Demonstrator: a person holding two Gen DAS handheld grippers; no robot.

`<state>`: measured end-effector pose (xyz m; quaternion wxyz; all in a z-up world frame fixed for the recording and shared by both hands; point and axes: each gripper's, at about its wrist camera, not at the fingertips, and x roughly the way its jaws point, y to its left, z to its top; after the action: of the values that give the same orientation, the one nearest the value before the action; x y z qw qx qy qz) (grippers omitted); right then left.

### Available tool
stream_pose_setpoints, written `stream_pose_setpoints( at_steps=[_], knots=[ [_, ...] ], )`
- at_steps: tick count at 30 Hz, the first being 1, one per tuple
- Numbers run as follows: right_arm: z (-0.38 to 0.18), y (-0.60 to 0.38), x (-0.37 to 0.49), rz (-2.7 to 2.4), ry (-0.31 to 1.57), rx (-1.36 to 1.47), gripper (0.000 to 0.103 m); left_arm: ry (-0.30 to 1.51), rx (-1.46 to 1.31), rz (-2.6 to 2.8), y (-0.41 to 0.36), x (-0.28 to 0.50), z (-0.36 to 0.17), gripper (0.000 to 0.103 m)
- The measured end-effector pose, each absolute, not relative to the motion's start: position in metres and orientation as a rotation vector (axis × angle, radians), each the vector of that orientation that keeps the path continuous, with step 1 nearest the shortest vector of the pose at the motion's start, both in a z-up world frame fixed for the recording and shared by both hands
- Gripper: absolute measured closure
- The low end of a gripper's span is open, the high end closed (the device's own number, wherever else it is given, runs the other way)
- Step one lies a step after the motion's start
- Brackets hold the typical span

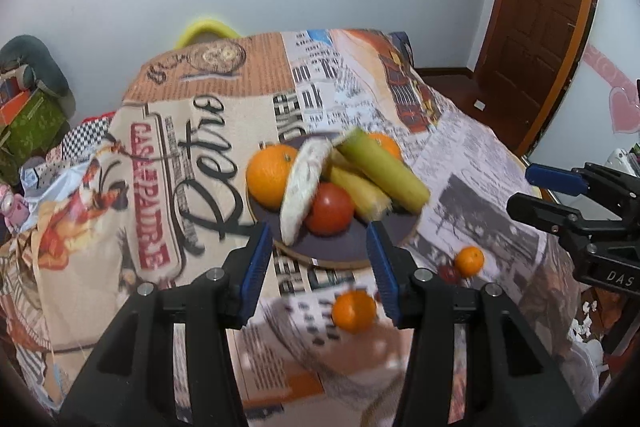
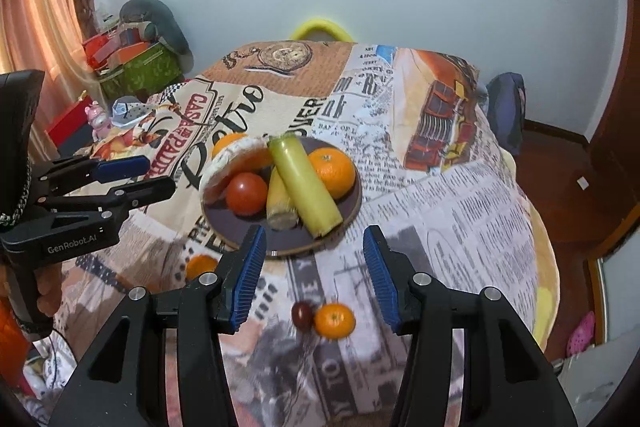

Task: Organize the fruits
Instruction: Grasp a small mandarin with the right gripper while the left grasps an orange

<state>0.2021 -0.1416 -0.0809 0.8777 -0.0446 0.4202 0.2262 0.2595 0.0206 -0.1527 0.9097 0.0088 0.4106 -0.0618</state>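
Right wrist view: my right gripper (image 2: 314,267) stands with jaws apart, empty; between them at six o'clock lies the small orange (image 2: 334,320), touching a dark fruit (image 2: 302,314); I'd straddle it squarely. At twelve, the plate (image 2: 352,205); its banana (image 2: 305,187) runs eleven to five. My left gripper (image 1: 318,265) also gapes, empty.

Both tongs, left (image 1: 320,263) and right (image 2: 314,263), hover open, empty.
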Motion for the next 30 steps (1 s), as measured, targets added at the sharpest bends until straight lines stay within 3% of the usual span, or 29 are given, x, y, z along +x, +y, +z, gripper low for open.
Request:
stream_pose_setpoints(
  at_steps=[6, 22, 26, 30],
  knots=[
    [-0.094, -0.146, 0.180, 0.451, 0.907, -0.122, 0.046, 0.899, 0.017, -0.137, 0.016, 0.241, -0.173, 0.043],
    [-0.153, -0.164, 0.183, 0.384, 1.037, -0.077, 0.046, 1.009, 0.020, -0.168, -0.001, 0.239, -0.234, 0.041],
    [-0.161, -0.165, 0.188, 0.385, 1.056, -0.063, 0.055, 1.014, 0.005, -0.167, -0.001, 0.245, -0.241, 0.041],
    [-0.168, -0.165, 0.192, 0.400, 1.070, -0.046, 0.058, 1.023, -0.007, -0.180, -0.003, 0.252, -0.243, 0.041]
  ],
)
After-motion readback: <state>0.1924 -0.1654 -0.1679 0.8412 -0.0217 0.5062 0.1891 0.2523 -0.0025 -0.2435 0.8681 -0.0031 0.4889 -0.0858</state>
